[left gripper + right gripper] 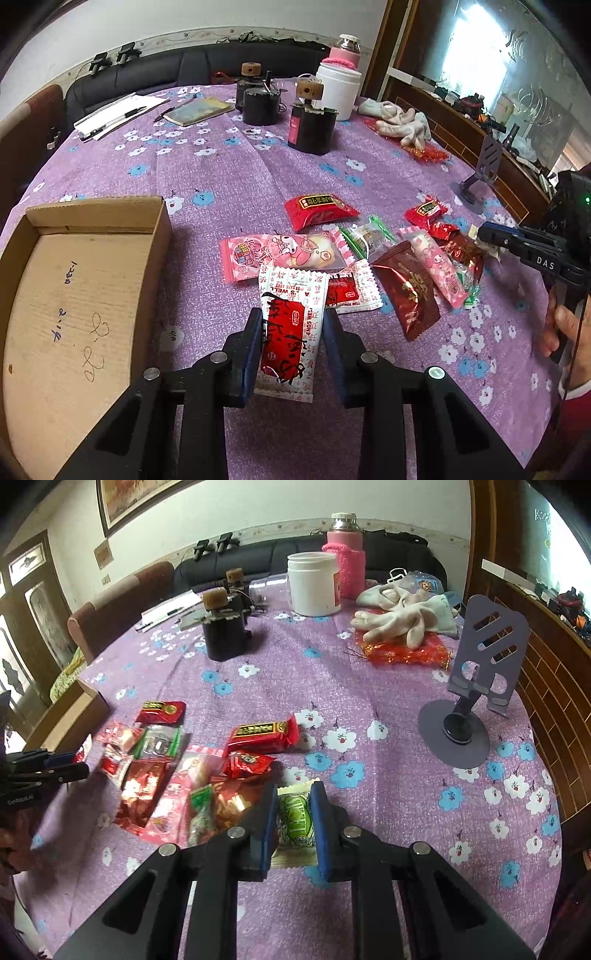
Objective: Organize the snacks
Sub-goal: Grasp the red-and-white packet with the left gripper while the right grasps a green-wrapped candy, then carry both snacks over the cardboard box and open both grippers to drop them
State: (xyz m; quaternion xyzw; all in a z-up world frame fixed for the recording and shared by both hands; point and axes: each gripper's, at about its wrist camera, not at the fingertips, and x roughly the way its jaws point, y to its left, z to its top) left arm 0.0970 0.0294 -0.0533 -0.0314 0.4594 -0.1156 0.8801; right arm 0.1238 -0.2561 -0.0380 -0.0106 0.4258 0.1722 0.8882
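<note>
The left gripper is clamped on a white snack packet with a red panel and black brush lettering, its blue pads pressing both long sides. Beside it, toward the tabletop's left edge, sits an open, shallow brown cardboard box. The right gripper is clamped on a small cream snack packet with green printing. The remaining snacks lie in a loose pile on the purple flowered tabletop, between the two grippers: red, pink, dark red and green wrappers, several overlapping. A grey phone stand stands near the right edge.
</note>
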